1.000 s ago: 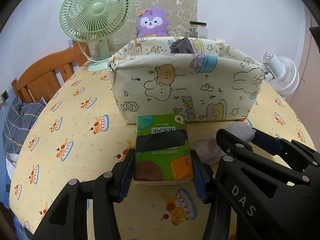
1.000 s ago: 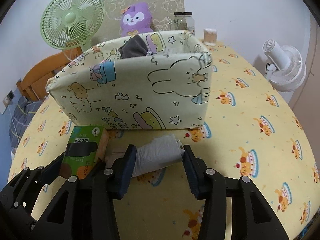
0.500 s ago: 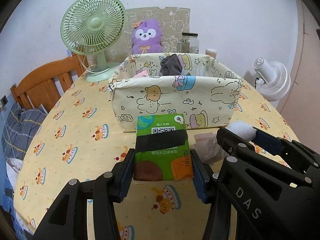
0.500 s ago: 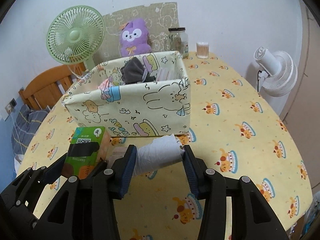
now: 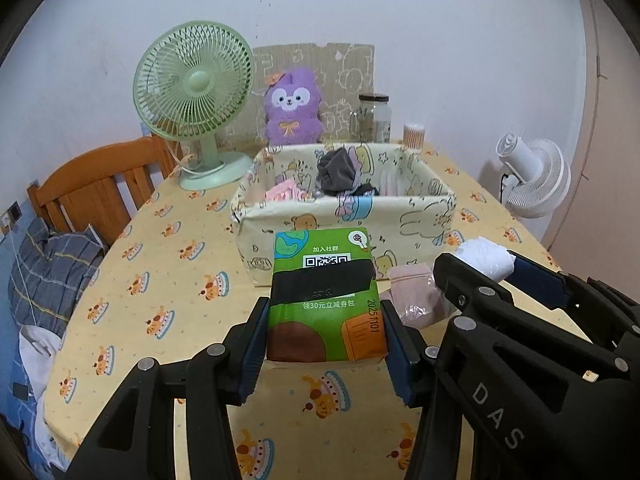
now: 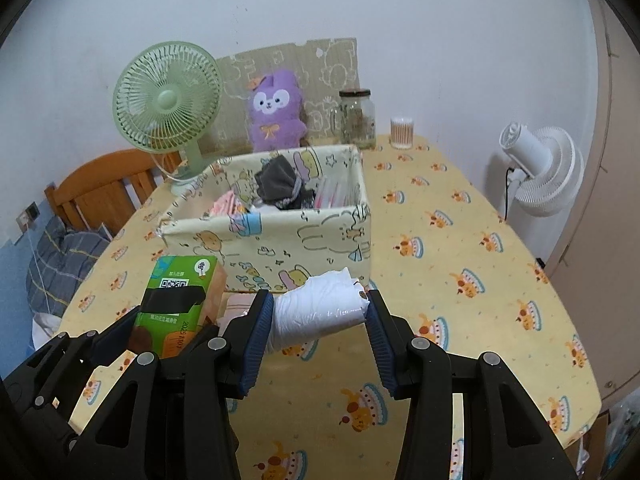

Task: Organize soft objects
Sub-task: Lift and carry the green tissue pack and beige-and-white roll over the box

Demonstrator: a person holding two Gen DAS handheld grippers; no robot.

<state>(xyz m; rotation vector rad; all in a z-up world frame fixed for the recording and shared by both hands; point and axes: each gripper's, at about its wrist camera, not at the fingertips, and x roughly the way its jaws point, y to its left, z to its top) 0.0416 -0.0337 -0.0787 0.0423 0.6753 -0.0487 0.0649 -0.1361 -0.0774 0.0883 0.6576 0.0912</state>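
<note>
My left gripper [image 5: 326,344] is shut on a green tissue pack [image 5: 326,294] and holds it above the table, in front of the cartoon-print fabric bin [image 5: 408,220]. My right gripper [image 6: 318,328] is shut on a white plastic-wrapped roll [image 6: 320,308], also lifted, near the bin's [image 6: 280,240] front. The bin holds a grey cloth [image 5: 336,170] and pink items. A pink packet [image 5: 414,294] lies on the table between the grippers. The tissue pack also shows in the right wrist view [image 6: 180,296].
A green desk fan [image 5: 194,92], a purple plush [image 5: 292,108], a glass jar [image 5: 374,118] and a cotton-swab cup [image 5: 414,134] stand behind the bin. A wooden chair [image 5: 100,188] is at the left, a white floor fan [image 5: 534,178] at the right.
Both grippers have risen and pulled back from the bin with their objects held; the bin looks smaller and its inside now shows.
</note>
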